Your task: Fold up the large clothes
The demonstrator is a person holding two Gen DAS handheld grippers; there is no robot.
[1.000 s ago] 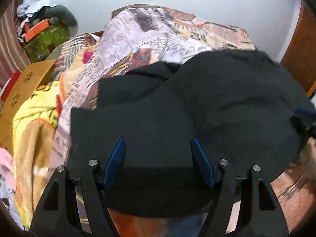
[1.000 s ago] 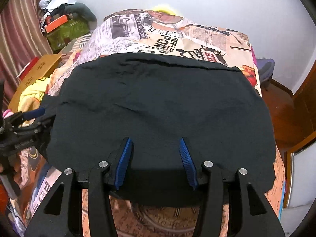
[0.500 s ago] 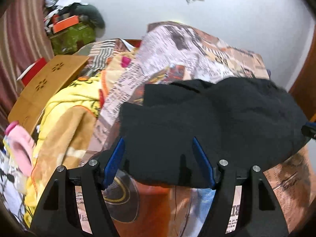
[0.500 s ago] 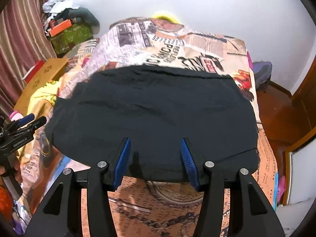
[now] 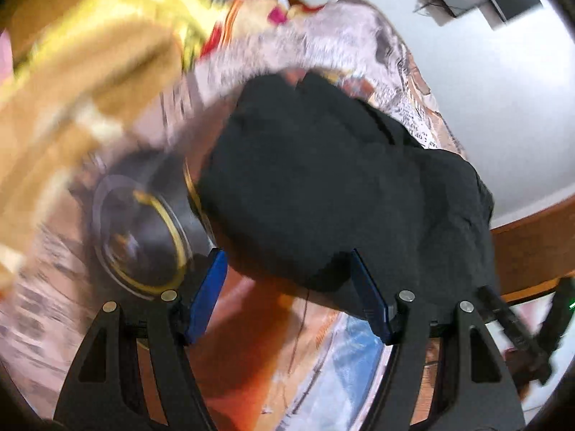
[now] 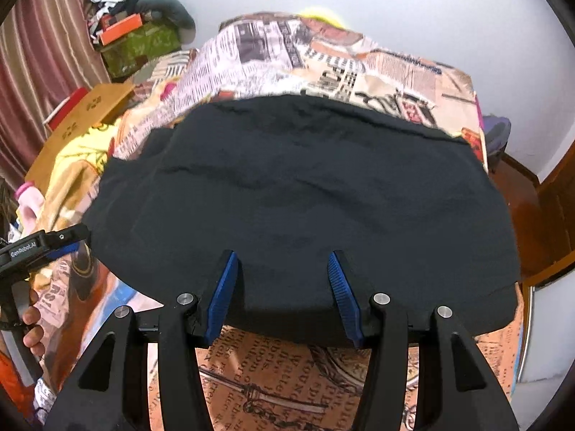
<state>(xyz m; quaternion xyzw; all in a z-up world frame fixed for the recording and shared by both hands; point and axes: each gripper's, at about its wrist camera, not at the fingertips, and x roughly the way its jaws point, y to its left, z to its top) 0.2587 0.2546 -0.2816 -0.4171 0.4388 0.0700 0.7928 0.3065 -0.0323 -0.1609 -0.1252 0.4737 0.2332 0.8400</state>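
Note:
A large black garment (image 6: 302, 194) lies spread flat on a bed with a newspaper-print cover (image 6: 323, 57). My right gripper (image 6: 284, 287) is open over the garment's near edge, its blue pads apart. My left gripper (image 5: 287, 287) is open and tilted at the garment's (image 5: 341, 186) left edge; its view is blurred. The left gripper also shows at the left edge of the right wrist view (image 6: 43, 244), held by a hand, beside the garment's left corner. Neither gripper holds cloth.
A yellow and tan blanket (image 6: 75, 165) lies left of the garment. A cardboard box (image 6: 82, 115), a green box (image 6: 140, 46) and piled clutter stand by the striped curtain (image 6: 39, 72). A wooden floor (image 6: 521, 194) and door frame lie to the right.
The left gripper has swung and tilted hard, its view blurring. The right gripper has moved back in over the garment's near edge. The garment lies still.

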